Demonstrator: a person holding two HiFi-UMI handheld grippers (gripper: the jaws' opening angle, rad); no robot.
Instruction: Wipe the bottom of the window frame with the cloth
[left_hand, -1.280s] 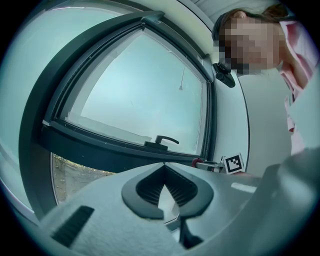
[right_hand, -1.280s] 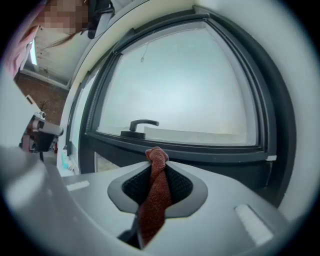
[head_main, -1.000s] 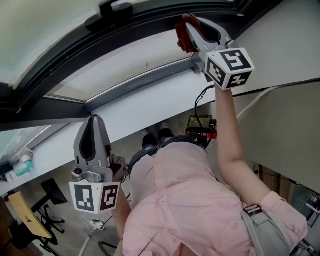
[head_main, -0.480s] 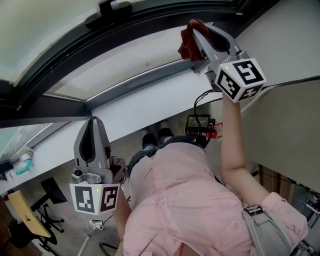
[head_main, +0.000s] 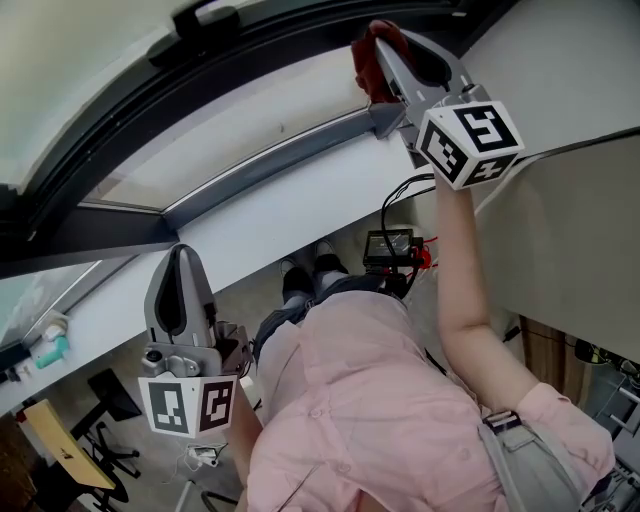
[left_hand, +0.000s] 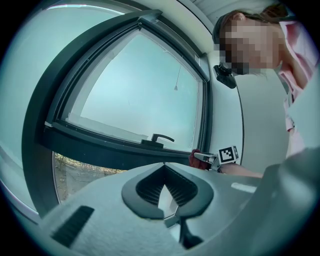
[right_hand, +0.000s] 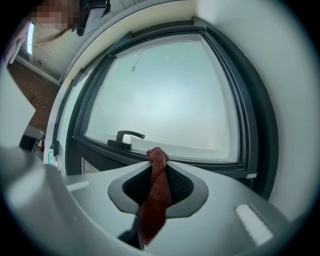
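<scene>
Right gripper (right_hand: 158, 159): jaws clenched on the red cloth (right_hand: 154, 196). The cloth is twisted into a rope. It runs up the gap between the jaws and a knotted end pokes out past the tips. The rest hangs back toward the gripper body.

In the head view my right arm is stretched up. The cloth end sits at the dark window frame (head_main: 150, 95), toward its right end near the corner. It overlaps the frame's edge there and looks pressed against it, but I can't confirm contact.

In the right gripper view the cloth tip lines up with the bottom rail, just right of the window handle (right_hand: 126, 136) and apart from it. The frosted glass (right_hand: 170, 100) fills the view above the tip.

Left gripper (left_hand: 164, 165): jaws closed, tips meeting, nothing between them. I hold it low and well away from the frame, on the left in front of my pink shirt (head_main: 370, 400). It touches nothing. Its camera shows the right gripper and cloth small, down at the frame's lower right corner.
</scene>
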